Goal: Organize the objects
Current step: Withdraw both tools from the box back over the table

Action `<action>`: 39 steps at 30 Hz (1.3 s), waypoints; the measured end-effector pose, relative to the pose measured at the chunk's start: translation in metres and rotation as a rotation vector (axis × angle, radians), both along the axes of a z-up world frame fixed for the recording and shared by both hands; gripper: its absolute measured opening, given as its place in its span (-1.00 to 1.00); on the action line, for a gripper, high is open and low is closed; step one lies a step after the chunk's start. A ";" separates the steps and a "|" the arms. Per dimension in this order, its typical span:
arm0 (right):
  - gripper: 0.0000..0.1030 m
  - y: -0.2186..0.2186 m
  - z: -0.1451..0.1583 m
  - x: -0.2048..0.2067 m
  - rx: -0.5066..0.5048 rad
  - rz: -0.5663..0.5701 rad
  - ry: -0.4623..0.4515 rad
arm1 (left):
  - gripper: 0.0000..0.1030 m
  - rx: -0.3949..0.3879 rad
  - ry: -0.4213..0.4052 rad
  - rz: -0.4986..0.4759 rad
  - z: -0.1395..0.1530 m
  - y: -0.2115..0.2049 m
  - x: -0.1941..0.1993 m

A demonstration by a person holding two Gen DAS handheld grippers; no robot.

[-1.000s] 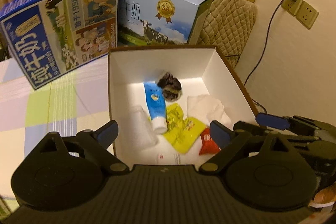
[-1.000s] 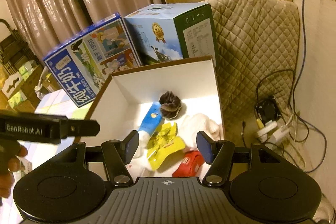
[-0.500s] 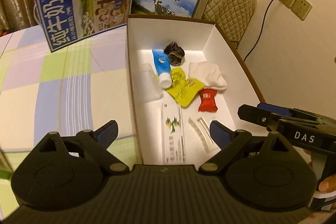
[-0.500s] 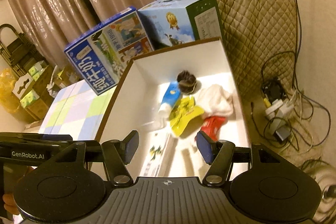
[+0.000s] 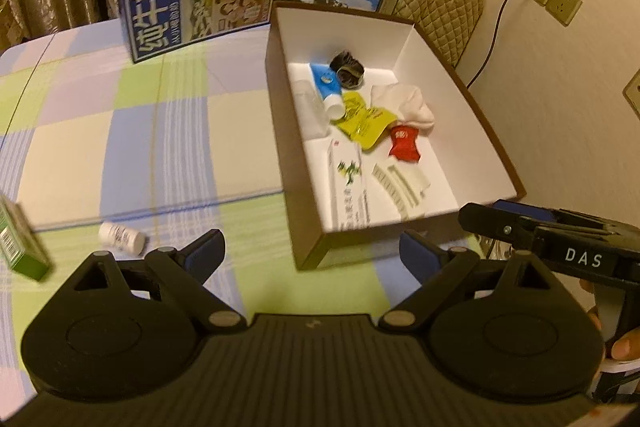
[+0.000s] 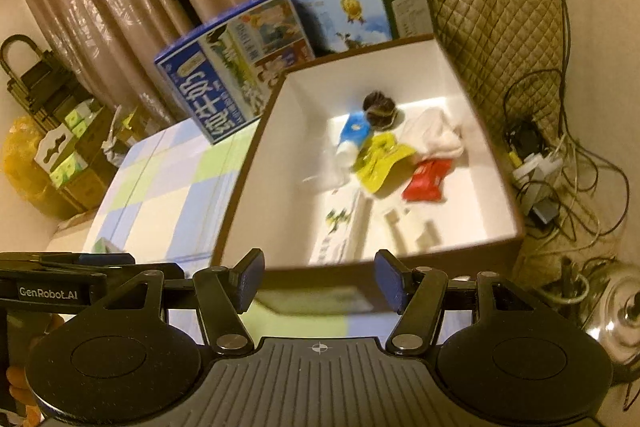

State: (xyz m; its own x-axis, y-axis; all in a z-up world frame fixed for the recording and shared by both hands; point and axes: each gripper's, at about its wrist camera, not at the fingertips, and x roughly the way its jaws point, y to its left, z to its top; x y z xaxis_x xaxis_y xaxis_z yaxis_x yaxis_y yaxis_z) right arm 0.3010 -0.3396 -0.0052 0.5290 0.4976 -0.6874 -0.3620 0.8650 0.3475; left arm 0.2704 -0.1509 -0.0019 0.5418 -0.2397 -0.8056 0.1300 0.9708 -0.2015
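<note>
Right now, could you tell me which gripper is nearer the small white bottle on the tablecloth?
Left. The left gripper hovers just right of the white bottle; the right gripper sits beyond the box's near corner.

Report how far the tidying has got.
Done: the white box already holds a blue tube, yellow pouch, red packet and more. In hand: nothing; the left claw and right claw are open. Left: a small white bottle and green carton on the table.

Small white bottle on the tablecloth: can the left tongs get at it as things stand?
Probably yes. The small white bottle lies on its side on the tablecloth, just ahead-left of the open, empty left tongs, with nothing between them.
</note>
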 end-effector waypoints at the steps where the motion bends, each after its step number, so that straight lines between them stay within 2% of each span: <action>1: 0.13 0.003 0.000 -0.005 -0.002 0.005 0.002 | 0.79 0.001 0.003 0.003 0.000 0.004 -0.005; 12: 0.13 0.044 -0.011 -0.041 -0.016 0.065 0.046 | 0.79 0.002 0.018 0.066 -0.001 0.052 -0.044; 24: 0.13 0.105 -0.033 -0.067 -0.054 0.184 0.095 | 0.79 0.025 0.057 0.185 -0.014 0.117 -0.080; 39: 0.13 0.175 -0.057 -0.074 -0.097 0.308 0.117 | 0.79 0.051 0.085 0.338 -0.026 0.185 -0.102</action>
